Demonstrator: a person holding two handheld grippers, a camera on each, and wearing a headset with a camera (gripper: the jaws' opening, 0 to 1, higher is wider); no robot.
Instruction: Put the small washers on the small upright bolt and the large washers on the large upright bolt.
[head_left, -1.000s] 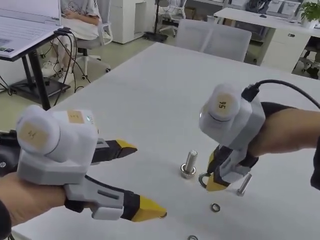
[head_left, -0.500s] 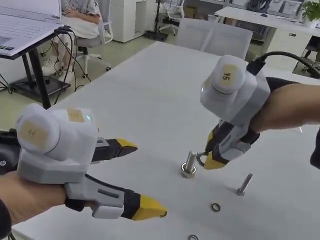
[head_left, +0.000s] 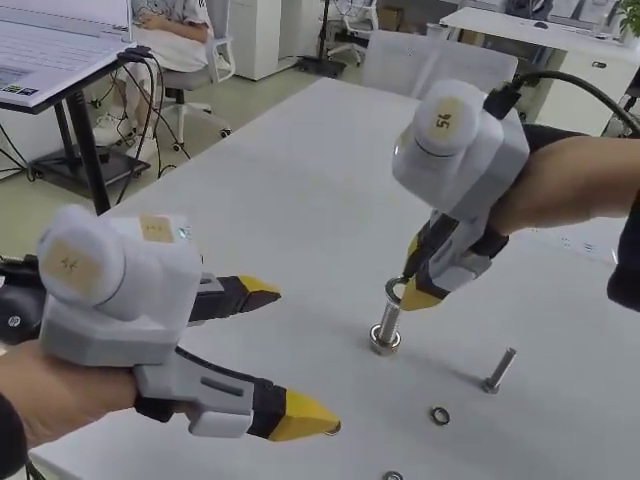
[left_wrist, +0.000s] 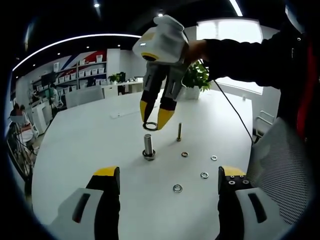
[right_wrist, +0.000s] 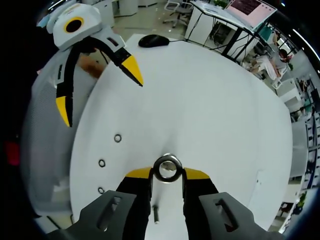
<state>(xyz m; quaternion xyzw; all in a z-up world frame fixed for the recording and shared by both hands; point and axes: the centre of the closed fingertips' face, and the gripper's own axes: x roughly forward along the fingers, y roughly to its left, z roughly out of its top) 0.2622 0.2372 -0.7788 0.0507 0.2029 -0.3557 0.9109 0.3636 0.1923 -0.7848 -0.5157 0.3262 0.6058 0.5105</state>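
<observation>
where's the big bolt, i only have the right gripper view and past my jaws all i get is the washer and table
observer: the large upright bolt is just below your washer. The left gripper view shows a gap between the washer and the bolt top, so it isn't on yet.
operator: ok and that little bolt down between my jaws, is it standing
observer: yes. From the side, the small bolt stands upright on the table, beside the large one and apart from it.
</observation>
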